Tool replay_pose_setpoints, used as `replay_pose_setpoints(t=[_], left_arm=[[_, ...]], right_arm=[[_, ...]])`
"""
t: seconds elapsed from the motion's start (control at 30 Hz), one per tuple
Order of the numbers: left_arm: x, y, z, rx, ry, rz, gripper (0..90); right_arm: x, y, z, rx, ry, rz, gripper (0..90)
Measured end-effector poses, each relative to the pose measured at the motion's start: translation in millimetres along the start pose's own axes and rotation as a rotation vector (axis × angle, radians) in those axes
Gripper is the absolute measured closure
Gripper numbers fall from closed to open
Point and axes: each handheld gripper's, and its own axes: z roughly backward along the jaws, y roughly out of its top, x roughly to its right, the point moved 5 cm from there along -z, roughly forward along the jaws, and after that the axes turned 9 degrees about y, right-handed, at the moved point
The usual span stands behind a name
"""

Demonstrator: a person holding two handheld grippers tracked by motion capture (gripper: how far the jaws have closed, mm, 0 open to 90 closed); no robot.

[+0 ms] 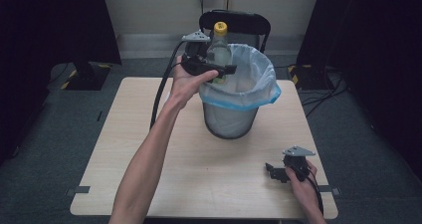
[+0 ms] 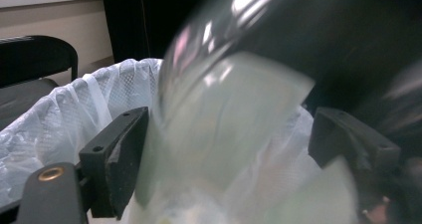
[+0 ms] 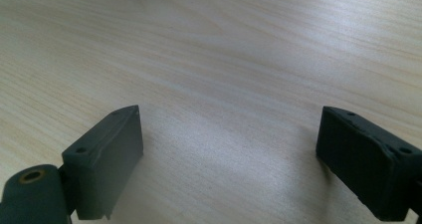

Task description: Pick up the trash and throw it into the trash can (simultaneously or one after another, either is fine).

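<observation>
Wood grain is filling the space between my right gripper's (image 3: 229, 149) jaws, which I'm holding wide apart just over the table (image 1: 164, 149), nothing in them. Farther off, I'm holding my left gripper (image 1: 219, 67) above the near rim of the bin (image 1: 239, 94), its jaws set either side of the bottle (image 2: 224, 129). Blur is keeping me from telling whether they're clamping it. The bottle is standing upright, yellow cap (image 1: 220, 28) topmost, over the bin's white liner (image 2: 74, 104).
</observation>
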Motion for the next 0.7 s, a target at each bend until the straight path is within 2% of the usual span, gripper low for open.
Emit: replay_pose_setpoints(t=[0.03,0.1,0.13,0.17,0.23,0.47,0.53,0.7], left_arm=[[-0.1,0.5,0.6,0.010,-0.008,0.004,17.0],[0.8,5.3,5.5,0.062,-0.043,0.023,26.0],[0.8,5.3,5.5,0.062,-0.043,0.023,28.1],[1.8,8.0,8.2,0.072,-0.045,0.018,25.4],[3.1,12.8,13.5,0.071,-0.016,-0.012,25.4],[-6.5,6.2,18.4,0.072,0.003,0.006,24.4],[-10.2,4.1,20.1,0.072,0.025,0.002,24.1],[-15.0,1.9,27.1,0.077,0.032,0.001,23.2]], right_arm=[[0.2,0.1,-0.1,0.001,-0.001,0.003,10.3],[0.1,0.0,0.0,0.001,0.000,0.001,10.3],[0.1,0.0,0.0,0.001,0.000,0.001,10.3],[-0.1,0.0,0.0,0.000,0.000,-0.001,10.3],[0.2,0.1,0.0,0.001,-0.001,0.002,10.2],[0.1,0.1,-0.1,0.000,0.001,0.001,10.2],[0.0,0.0,-0.2,-0.001,0.001,0.001,10.2],[0.1,0.2,-0.2,0.000,0.001,0.001,10.1]])
